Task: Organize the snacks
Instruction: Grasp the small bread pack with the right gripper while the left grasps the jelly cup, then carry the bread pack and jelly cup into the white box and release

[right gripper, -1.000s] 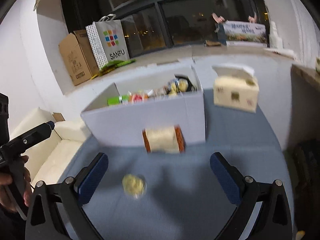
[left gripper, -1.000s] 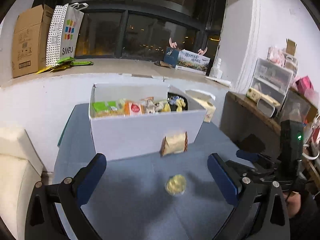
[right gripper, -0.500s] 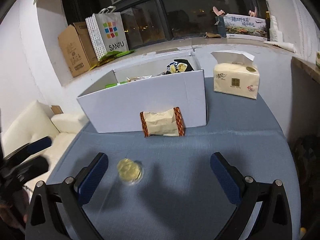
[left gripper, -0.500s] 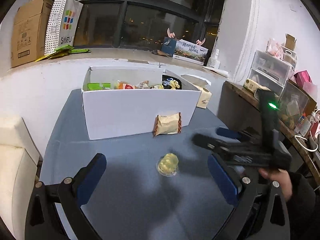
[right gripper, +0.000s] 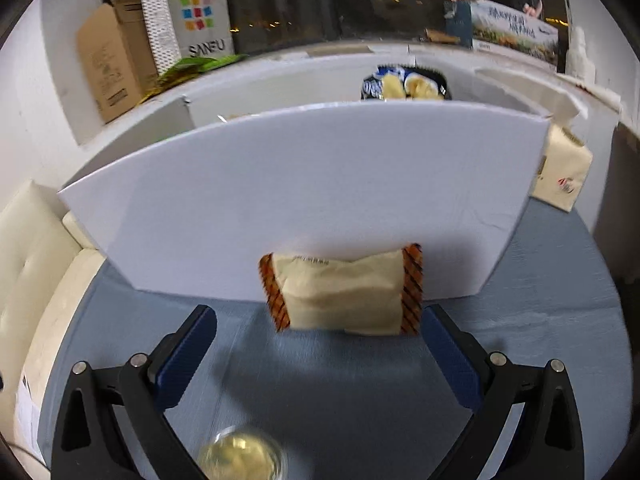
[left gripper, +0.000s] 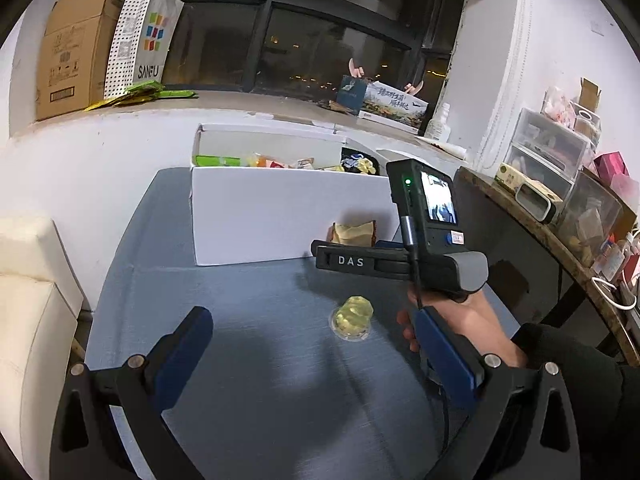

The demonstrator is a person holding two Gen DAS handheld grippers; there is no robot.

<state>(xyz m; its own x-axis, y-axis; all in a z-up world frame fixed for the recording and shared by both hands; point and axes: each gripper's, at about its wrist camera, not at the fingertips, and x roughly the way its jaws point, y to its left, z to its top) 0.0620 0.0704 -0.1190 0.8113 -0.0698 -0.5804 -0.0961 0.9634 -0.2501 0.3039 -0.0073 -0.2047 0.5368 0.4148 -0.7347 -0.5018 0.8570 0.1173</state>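
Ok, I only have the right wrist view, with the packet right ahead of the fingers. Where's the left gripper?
Observer: The left gripper is open above the table, and the jelly cup sits untouched ahead of it, in the gap between its fingers.
Operator: What's in the box? I only see one dark bag.
Observer: The white box also holds a green packet and orange and red snacks.
Operator: Is my gripper touching the packet?
Observer: I cannot tell. A hand holds the right gripper level, aimed at the beige packet that leans on the box.
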